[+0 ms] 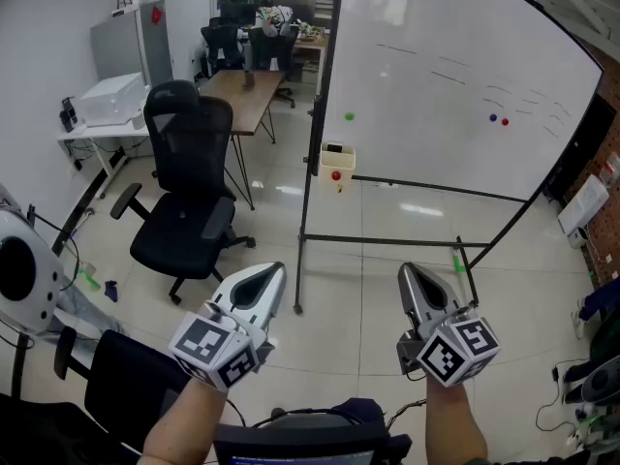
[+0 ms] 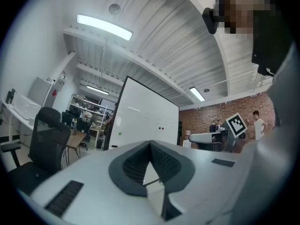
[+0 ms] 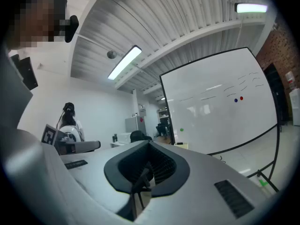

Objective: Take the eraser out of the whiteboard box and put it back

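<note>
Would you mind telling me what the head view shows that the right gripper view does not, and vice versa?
Only the head view shows the wooden table and the black chair's wheeled base. Only the right gripper view shows the ceiling lights and a person standing at far left. Both show the whiteboard, its green dot and the pale box at its edge.

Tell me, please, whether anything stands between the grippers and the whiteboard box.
Nothing visible does: only floor lies between the left gripper, the right gripper and the whiteboard box. The office chair stands off to the left.
</note>
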### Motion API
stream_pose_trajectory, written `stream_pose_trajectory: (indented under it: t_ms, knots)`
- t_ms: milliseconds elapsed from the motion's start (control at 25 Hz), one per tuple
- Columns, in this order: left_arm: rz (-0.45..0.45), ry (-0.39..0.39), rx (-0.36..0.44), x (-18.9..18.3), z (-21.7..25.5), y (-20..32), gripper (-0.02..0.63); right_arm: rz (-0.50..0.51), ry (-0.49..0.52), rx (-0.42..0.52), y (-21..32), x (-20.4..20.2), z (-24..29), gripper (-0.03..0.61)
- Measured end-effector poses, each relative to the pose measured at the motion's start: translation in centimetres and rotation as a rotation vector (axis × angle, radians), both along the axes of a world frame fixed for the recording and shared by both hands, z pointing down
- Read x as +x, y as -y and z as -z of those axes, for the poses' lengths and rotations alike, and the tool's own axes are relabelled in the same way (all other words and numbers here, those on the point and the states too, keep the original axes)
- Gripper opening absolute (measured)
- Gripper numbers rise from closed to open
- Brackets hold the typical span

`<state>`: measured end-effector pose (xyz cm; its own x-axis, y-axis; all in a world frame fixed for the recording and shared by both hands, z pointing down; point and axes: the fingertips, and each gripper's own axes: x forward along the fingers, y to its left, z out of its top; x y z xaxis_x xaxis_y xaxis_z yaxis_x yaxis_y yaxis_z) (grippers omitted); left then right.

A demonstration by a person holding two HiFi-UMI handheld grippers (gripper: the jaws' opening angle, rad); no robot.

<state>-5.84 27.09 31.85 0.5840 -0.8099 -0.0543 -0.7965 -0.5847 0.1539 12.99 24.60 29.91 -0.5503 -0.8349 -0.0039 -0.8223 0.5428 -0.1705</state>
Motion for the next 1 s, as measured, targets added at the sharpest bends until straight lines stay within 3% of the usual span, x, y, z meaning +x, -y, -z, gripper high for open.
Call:
stream_pose_trajectory:
  t_ms: [320,560,1000]
  knots:
    - [-0.017,-0.016,0.011,-1.8,0.2,3.3,0.012,-0.014,-0.005,-0.008,4.3,-2.4,0.5,0.005]
    - [0.022,-0.016,-0.019,-1.0,-0.4,10.4,0.012,0.025,0.0,-0.017,11.6,-1.9,-0.2,0.005]
    - [0.085,0.025,-0.034,3.8,0.4,24.9,0.012,0.118,0.036,-0.027,25.9,2.2,-0.9,0.005]
